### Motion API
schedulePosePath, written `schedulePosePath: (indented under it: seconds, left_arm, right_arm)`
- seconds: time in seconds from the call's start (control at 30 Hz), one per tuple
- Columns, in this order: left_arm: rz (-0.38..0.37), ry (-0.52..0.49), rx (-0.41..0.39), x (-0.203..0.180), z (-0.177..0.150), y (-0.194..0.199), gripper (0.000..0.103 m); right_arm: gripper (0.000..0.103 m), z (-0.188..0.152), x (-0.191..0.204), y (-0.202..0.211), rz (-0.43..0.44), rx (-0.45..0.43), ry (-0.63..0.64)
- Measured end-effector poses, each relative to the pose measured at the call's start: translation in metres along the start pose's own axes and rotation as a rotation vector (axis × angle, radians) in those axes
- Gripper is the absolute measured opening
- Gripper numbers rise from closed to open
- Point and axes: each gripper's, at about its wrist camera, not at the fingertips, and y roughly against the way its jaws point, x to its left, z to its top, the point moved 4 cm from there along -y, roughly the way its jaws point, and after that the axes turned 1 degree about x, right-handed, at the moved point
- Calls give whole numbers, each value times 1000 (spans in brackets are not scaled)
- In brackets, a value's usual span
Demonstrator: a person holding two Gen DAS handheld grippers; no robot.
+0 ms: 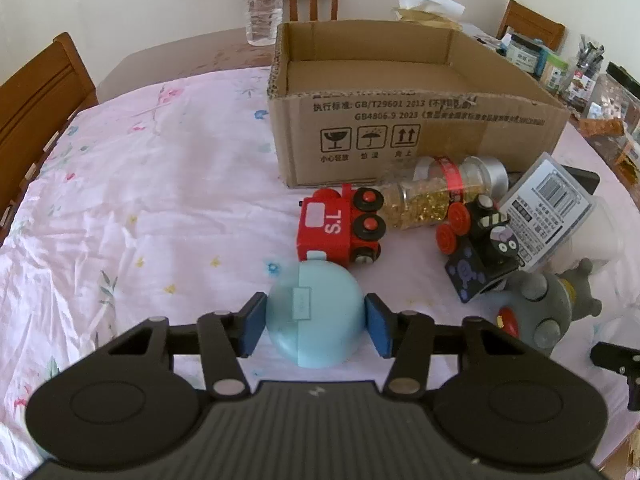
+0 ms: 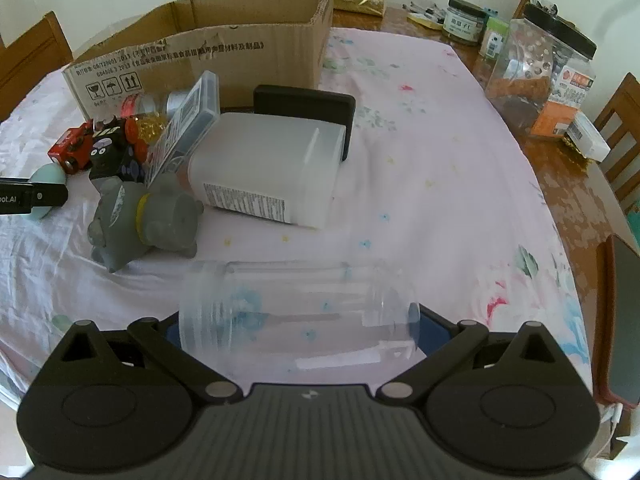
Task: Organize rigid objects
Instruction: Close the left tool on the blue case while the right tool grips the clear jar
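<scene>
left gripper (image 1: pixel 316 326) jaws pinch a light blue case (image 1: pixel 316 316) at lower centre, over the table (image 1: pixel 140 184). right gripper (image 2: pixel 296 324) jaws flank a clear jar (image 2: pixel 296 308) lying sideways; contact unclear. cardboard box (image 1: pixel 400 120) at upper centre.

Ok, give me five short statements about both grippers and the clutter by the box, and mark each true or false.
1. The left gripper brackets a light blue round case. True.
2. The cardboard box is full of toys. False: its visible interior is empty.
3. The red toy train lies on its side. True.
4. The right gripper straddles a grey figurine. False: a clear plastic jar; the grey figurine lies apart.
5. The glitter bottle stands upright. False: it lies flat.
</scene>
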Motion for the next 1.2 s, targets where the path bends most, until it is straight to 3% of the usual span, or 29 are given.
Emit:
schedulePosePath:
  seconds: [0.47,0.6,1.2]
  left_arm:
    - [-4,1,0,2,4,-3,52]
    - [-14,2,6,3,5,-3,52]
    - [-53,-150,28,8,11,11,52]
  right_arm:
    - [103,6,10,13,-37,14,9]
    - [96,6,12,11,-51,34,35]
    - [96,31,10,33,-73,-5,111]
